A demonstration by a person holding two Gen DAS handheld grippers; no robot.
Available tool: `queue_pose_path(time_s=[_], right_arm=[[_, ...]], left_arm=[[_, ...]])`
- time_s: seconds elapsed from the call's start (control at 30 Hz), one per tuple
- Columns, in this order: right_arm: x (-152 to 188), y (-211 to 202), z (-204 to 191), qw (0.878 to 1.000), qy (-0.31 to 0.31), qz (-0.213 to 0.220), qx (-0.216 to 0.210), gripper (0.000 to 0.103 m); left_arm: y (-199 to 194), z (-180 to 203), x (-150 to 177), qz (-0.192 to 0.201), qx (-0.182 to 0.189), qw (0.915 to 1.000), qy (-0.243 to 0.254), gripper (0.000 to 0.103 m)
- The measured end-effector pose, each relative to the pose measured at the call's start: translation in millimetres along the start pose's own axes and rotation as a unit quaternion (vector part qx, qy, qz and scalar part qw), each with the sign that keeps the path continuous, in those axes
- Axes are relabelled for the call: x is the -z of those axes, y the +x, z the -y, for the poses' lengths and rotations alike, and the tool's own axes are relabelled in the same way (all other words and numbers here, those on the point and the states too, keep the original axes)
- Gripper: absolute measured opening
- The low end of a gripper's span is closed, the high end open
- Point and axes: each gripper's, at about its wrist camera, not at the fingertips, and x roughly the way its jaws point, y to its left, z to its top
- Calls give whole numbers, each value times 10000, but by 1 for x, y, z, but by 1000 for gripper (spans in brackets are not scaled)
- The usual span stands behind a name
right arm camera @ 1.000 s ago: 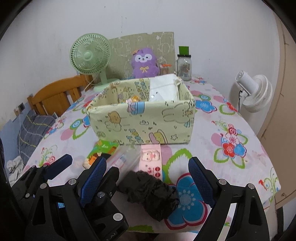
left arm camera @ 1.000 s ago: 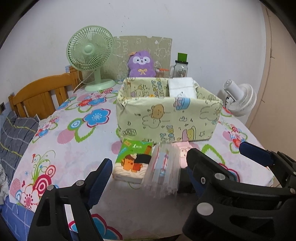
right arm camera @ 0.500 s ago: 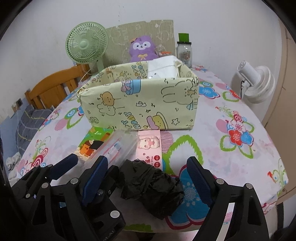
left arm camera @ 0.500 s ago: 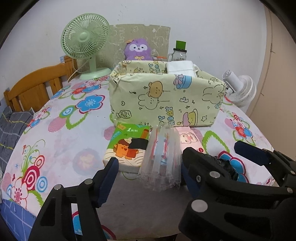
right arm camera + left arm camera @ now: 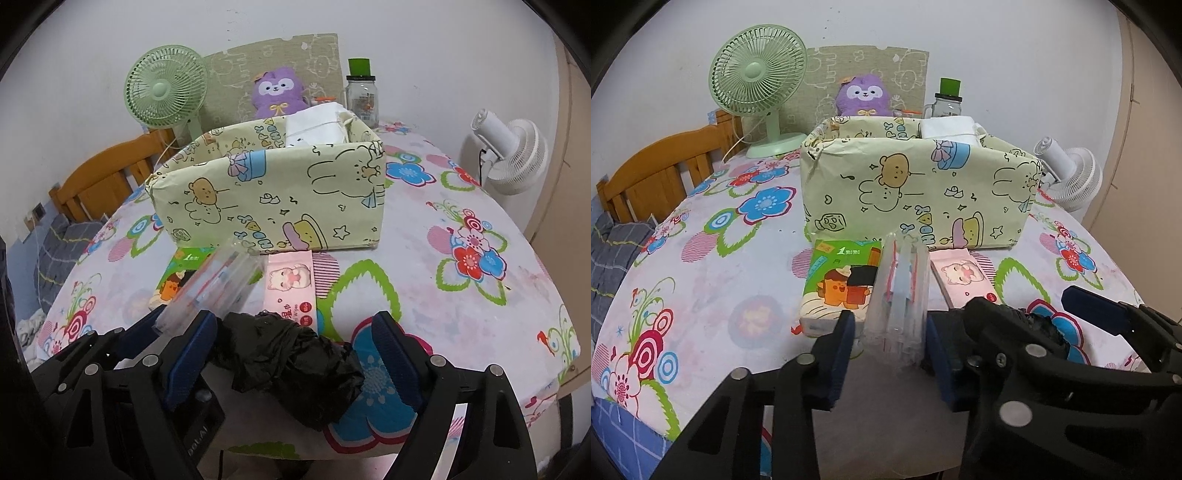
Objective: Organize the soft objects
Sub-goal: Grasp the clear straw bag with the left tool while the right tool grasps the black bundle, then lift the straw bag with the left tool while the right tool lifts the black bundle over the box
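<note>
A yellow cartoon-print box [image 5: 919, 192] stands mid-table; it also shows in the right wrist view [image 5: 273, 195]. A white packet [image 5: 947, 129] lies inside it. In front lie a green tissue pack [image 5: 838, 286], a clear plastic packet [image 5: 899, 299], a pink wipes pack [image 5: 964, 278] and a crumpled black bag [image 5: 291, 369]. My left gripper [image 5: 890, 354] has closed its blue pads against the clear packet's sides. My right gripper [image 5: 291, 365] is open, its fingers either side of the black bag.
A green fan [image 5: 757, 77], a purple plush [image 5: 864, 96] and a jar with a green lid [image 5: 947, 101] stand at the back. A white fan [image 5: 1071, 177] is off the right edge. A wooden chair [image 5: 661, 166] is at left.
My left gripper's fingers have closed from wide open onto the clear packet. Both grippers have moved forward and lower toward the items.
</note>
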Motion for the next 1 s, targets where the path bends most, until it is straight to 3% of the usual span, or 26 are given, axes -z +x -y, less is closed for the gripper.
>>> queue_pose_path(time_s=[0.03,0.17,0.3,0.6,1.0], right_arm=[[0,0,1,10000,14,1,4,88],[1,1,3,10000,45,-33,61,86],[6,13,2,9996,70,-263,17,69],[7,8,1,9999,100,-118,35,52],[-9,-10,4,9996,157,194,116,50]], left_arm=[[0,0,0,-13,33,10000,6,32],[0,2,1,-21,-34,10000,72,29],[2,6,7,-105,-104,9998,161,26],[-1,7,6,-50,-22,9999,118,20],[-13,15,-11,130,126,9998,91,18]])
